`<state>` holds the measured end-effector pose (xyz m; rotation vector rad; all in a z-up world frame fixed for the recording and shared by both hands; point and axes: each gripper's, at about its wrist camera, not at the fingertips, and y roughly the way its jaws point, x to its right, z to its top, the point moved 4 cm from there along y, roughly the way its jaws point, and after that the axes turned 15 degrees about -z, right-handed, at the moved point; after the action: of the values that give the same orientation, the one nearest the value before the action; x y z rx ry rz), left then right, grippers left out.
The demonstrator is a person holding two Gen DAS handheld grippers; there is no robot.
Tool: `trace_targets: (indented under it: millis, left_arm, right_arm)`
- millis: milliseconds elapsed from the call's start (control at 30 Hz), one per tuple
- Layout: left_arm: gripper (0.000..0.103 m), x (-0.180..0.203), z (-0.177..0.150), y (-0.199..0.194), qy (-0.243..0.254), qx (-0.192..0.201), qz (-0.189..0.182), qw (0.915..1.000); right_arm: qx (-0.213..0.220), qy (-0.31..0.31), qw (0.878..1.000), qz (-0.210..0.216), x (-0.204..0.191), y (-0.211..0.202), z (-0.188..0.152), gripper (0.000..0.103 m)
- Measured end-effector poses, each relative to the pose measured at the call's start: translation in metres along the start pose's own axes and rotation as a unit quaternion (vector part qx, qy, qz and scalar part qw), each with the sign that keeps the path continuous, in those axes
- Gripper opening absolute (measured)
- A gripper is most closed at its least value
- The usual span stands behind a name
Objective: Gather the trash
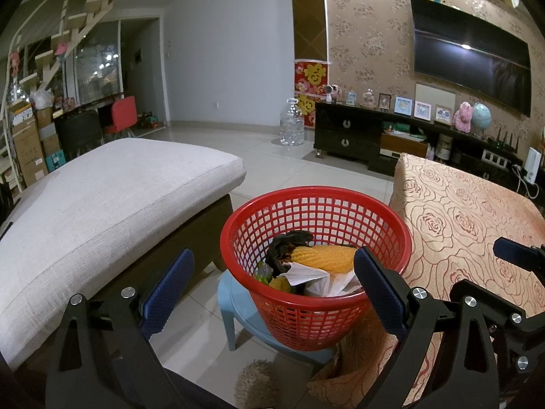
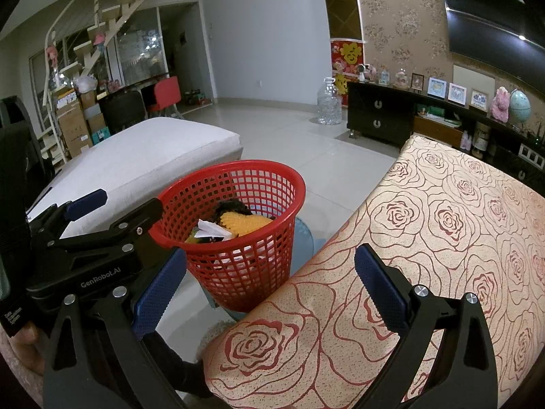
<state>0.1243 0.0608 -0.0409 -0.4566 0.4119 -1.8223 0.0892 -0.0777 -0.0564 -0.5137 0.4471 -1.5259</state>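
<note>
Red plastic mesh basket (image 1: pixel 315 266) ctr frame on pale-blue plastic stool (image 1: pixel 235 310), w/ yellow foam netting (image 1: pixel 323 257) and crumpled white paper (image 1: pixel 316 277) inside. Left claw (image 1: pixel 272 289) spread wide, empty; right claw (image 2: pixel 269 289) likewise, over rose-pattern cloth (image 2: pixel 442 238).

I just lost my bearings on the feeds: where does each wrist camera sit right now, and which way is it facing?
Left wrist: behind the open left gripper, facing the red basket on a blue stool; the right gripper's fingertip shows at right.
Right wrist: behind the open right gripper, over the rose-patterned cloth; the left gripper shows at left.
Shared: basket, grey cushion, TV wall.
</note>
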Motion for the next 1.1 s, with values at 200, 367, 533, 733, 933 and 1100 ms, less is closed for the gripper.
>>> trace_targets:
  millis: [200, 367, 533, 733, 933, 1100]
  left_arm:
    - [0.092, -0.0003, 0.0002, 0.0, 0.0, 0.0, 0.0, 1.0]
    - [0.092, -0.0003, 0.0005, -0.0001, 0.0, 0.0, 0.0, 1.0]
    - [0.091, -0.0005, 0.0006, -0.0001, 0.0, 0.0, 0.0, 1.0]
    - [0.092, -0.0008, -0.0015, 0.001, -0.001, 0.001, 0.002, 1.0]
    - [0.092, -0.0013, -0.0015, 0.0009, -0.001, 0.002, 0.004, 1.0]
    - [0.092, -0.0012, -0.0013, 0.0003, 0.0, 0.003, 0.004, 1.0]
  right_arm:
    - [0.0, 0.0, 1.0, 0.001, -0.0001, -0.0001, 0.0002, 0.096]
    - [-0.001, -0.002, 1.0, 0.002, -0.0008, 0.001, -0.0023, 0.096]
    - [-0.001, -0.002, 1.0, 0.002, -0.0008, 0.0007, -0.0014, 0.096]
    - [-0.001, -0.002, 1.0, 0.002, -0.0008, 0.0006, -0.0012, 0.096]
    - [-0.001, -0.002, 1.0, 0.002, -0.0011, 0.0006, -0.0018, 0.096]
    - [-0.002, -0.002, 1.0, 0.002, -0.0012, 0.0006, -0.0016, 0.096]
